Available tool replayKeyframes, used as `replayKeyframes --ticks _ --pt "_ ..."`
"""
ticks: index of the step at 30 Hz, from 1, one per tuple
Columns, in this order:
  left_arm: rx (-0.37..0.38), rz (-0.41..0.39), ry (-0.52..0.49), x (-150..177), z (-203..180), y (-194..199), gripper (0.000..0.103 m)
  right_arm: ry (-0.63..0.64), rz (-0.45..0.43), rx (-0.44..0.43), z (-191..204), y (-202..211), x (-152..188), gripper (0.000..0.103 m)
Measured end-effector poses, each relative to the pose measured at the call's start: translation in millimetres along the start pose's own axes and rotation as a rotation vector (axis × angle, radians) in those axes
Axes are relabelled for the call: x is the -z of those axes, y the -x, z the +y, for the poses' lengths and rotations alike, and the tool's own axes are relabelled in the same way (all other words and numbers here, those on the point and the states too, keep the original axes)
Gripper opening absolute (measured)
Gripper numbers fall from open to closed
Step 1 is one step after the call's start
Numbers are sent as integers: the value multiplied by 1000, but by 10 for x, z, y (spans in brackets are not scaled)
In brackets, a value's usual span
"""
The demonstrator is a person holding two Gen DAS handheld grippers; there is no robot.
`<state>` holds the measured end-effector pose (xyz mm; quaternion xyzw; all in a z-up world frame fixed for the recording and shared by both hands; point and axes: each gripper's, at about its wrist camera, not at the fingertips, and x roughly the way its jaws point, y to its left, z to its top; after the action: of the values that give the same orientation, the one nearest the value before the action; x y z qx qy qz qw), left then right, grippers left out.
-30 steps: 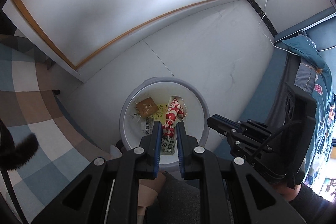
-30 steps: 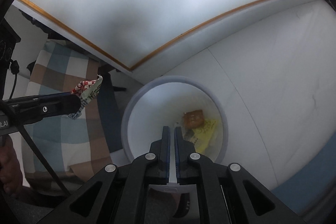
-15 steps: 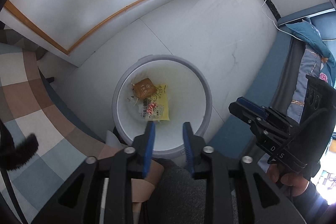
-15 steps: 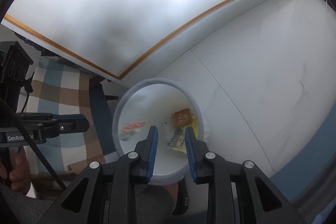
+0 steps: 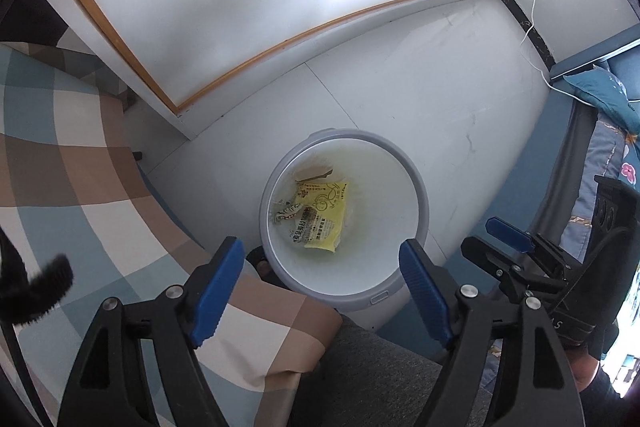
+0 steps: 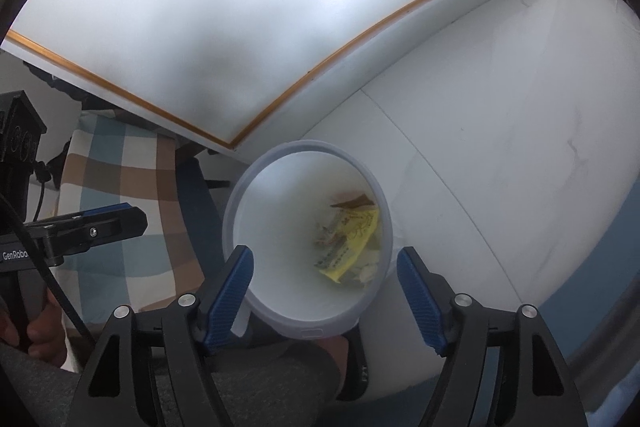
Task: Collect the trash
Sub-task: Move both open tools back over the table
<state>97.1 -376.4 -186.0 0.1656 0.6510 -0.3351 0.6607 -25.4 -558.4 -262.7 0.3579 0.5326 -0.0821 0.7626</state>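
Both the left gripper and the right gripper hung above the grey bin, jaws spreading wide with nothing between them. The yellow wrapper and other scraps lay at the bin's bottom.

bin mouth: wide open, the bin rim clear all round, straight drop from above
inside bin: yellow wrapper and scraps lie flat at the bottom, loads of room over them
left claw: jaws opening, nothing between them
right claw: jaws opening too, gap empty
left side: checked cloth crowds right up to the bin
far side: white floor open up to the wall
right side: bedding nearby, blocks that way
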Motion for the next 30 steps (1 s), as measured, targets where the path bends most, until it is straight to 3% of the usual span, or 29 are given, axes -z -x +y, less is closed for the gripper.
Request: replayKeyframes --ticks 8,12,17,22,25,30 --pt "-26 -90 40 73 131 281 77 28 -38 5 157 190 6 82" --pt "-49 -172 88 135 276 552 77 51 -57 2 336 294 -6 82" --pt "-86 -307 151 265 515 1004 77 121 -146 1 677 582 -79 82" --pt "-119 -439 236 485 898 1490 78 198 -242 -9 1177 946 -226 83" --pt "-121 -485 281 622 1151 1710 86 280 -297 -19 1585 1156 -279 85" --pt "-149 -588 340 901 1532 2065 88 403 -372 -64 2319 1394 -325 89"
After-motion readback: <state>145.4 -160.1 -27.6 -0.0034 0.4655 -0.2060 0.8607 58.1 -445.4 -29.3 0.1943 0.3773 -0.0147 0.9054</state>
